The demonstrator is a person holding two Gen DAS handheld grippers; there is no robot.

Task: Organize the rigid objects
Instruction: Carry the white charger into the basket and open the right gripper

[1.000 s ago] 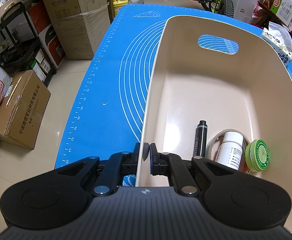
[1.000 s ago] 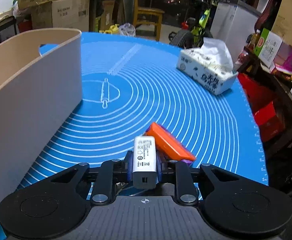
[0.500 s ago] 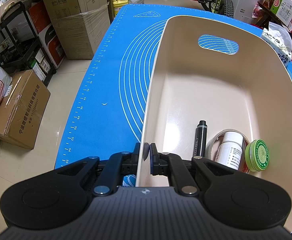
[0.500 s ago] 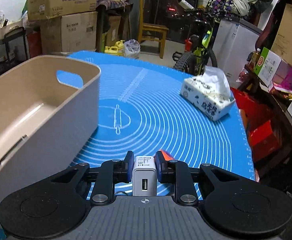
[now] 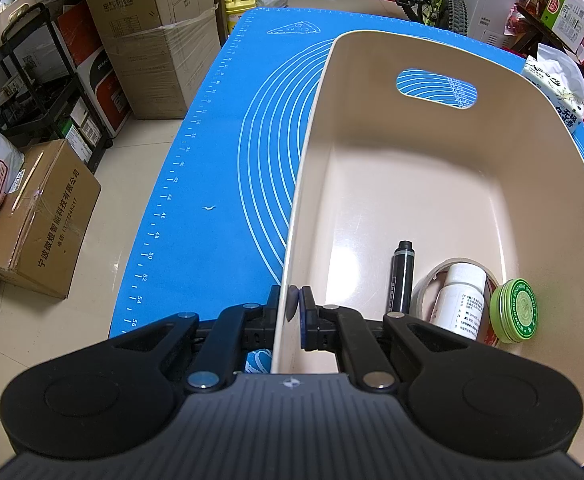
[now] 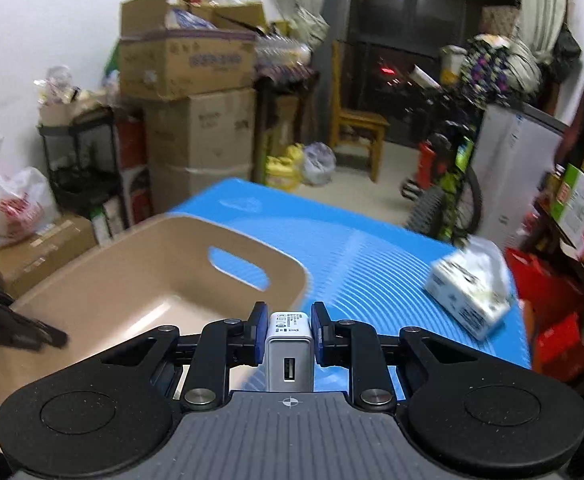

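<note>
Raised since the earlier frame, the white charger (image 6: 290, 346), USB port facing the camera, is clamped in the right gripper (image 6: 289, 330) at lower centre, right of the bin (image 6: 132, 276). Bin's wall is pinched by the left gripper (image 5: 293, 307).

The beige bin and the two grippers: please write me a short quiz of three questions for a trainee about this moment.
1. True or false: the left gripper is shut on the wall of the beige bin.
2. What does the right gripper hold?
A. an orange case
B. a white USB charger
C. a tissue pack
3. Name the green thing that lies inside the bin, beside the white bottle.

Key
1. True: one finger is outside the wall and one inside.
2. B.
3. The round green tin. A black marker lies on the bottle's other side.
</note>
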